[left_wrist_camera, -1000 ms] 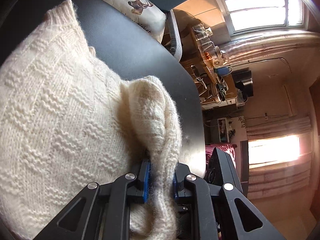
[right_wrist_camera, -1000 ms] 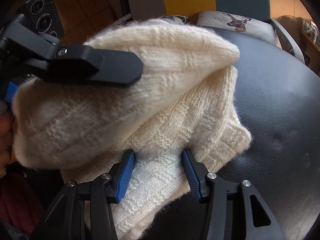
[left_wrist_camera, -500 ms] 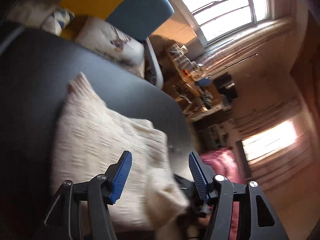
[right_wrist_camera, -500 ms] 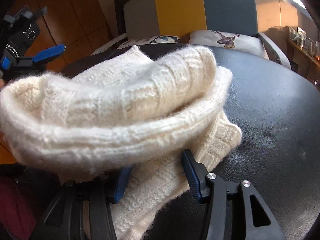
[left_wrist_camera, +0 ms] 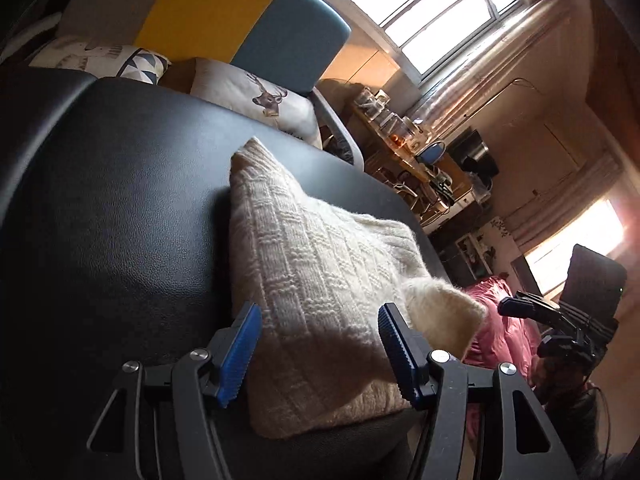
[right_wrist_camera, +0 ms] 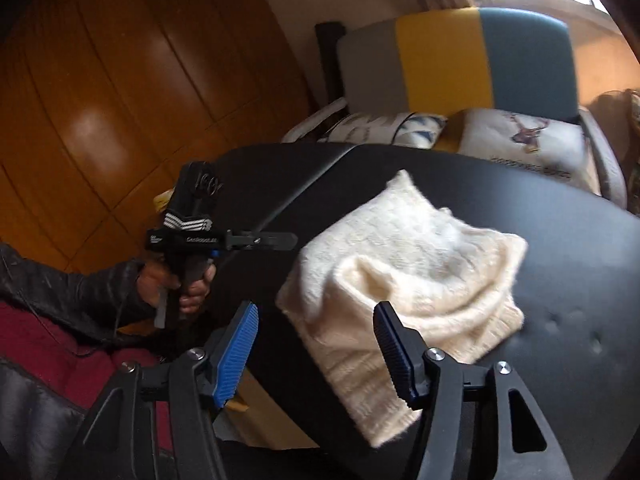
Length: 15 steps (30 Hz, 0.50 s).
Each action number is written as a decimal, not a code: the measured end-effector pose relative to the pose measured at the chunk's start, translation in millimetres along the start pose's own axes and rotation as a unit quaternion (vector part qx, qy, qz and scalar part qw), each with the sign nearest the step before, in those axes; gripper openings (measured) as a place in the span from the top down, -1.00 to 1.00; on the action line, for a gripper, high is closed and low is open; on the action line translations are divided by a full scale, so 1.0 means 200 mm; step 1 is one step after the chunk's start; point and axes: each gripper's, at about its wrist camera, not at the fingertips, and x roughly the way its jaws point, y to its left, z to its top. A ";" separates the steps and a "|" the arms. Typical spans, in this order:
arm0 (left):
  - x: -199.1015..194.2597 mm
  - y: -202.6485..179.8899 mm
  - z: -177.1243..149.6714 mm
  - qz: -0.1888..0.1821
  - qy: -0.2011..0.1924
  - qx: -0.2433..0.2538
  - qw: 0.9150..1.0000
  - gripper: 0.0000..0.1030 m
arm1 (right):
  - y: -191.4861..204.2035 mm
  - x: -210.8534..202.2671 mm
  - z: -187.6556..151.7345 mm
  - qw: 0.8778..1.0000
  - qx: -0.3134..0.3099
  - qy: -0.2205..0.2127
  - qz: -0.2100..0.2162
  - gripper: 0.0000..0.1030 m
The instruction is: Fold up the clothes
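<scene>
A cream knitted sweater (left_wrist_camera: 320, 280) is lying folded into a compact bundle on a black padded table (left_wrist_camera: 120, 200), near the table's 5 o'clock edge in the left wrist view. A second ago the left gripper (left_wrist_camera: 318, 350) was pinching a thick fold of the knit; now its blue pads are standing wide apart, empty, hovering just short of the bundle. The right gripper (right_wrist_camera: 314, 354) is likewise spread apart and holding nothing, pulled back from the sweater (right_wrist_camera: 404, 280), which it had been straddling closely. In the right wrist view the bundle is sitting at about 3 o'clock of centre, one ribbed end drooping over the table edge toward 6 o'clock. At 9 o'clock, a person's hand (right_wrist_camera: 176, 284) is gripping the other gripper's handle. Both claws letting go and retreating suggests the fold is finished, though the overhanging end looks somewhat loose. Behind the table, a deer-print cushion (left_wrist_camera: 260, 100) is resting on a yellow and blue chair (right_wrist_camera: 460, 60).
</scene>
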 end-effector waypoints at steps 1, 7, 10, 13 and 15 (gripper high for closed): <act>0.00 -0.01 0.01 -0.006 0.002 0.005 1.000 -0.18 | -0.02 0.06 0.04 1.000 -0.002 0.026 0.002 -0.19; 0.09 -0.03 0.01 -0.022 0.030 0.033 0.999 -0.18 | -0.13 0.40 0.10 0.975 0.041 0.204 0.071 -0.19; 0.11 -0.02 0.01 -0.035 0.032 0.045 0.998 -0.18 | -0.13 0.49 0.06 0.967 0.064 0.225 0.100 -0.19; 0.12 0.00 0.02 -0.064 0.030 0.029 0.997 -0.18 | -0.21 0.56 0.00 0.971 0.133 0.156 0.120 -0.19; 0.12 0.01 0.04 -0.088 0.034 0.024 0.995 -0.18 | -0.27 0.60 -0.08 0.961 0.193 0.116 0.158 -0.22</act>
